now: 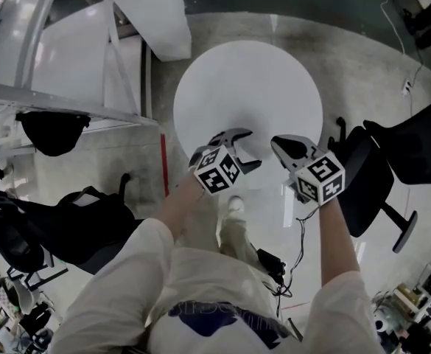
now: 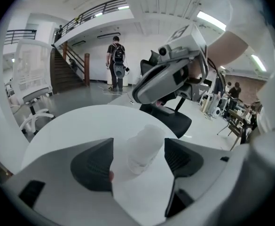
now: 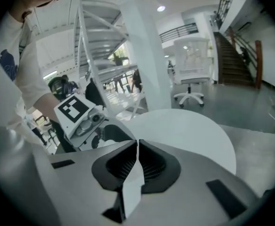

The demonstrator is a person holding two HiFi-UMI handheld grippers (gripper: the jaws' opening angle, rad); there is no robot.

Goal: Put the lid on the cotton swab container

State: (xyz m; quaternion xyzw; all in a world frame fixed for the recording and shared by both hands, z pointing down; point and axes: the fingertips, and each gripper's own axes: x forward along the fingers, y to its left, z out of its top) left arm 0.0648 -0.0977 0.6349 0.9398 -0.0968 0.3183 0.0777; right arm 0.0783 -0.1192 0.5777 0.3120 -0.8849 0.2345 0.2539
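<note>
Straddling a translucent white cylindrical cotton swab container on the near side of the round white worktop, left claw wide, pads apparently not pressing, probably to steady it; right claw pinched together, empty, just right; lid indistinguishable.

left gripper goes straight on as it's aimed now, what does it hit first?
The translucent cotton swab container. It sits right between the left gripper's open jaws, apparently on the round white table. Depth is unclear, so I can't tell whether a pad touches it.
</note>
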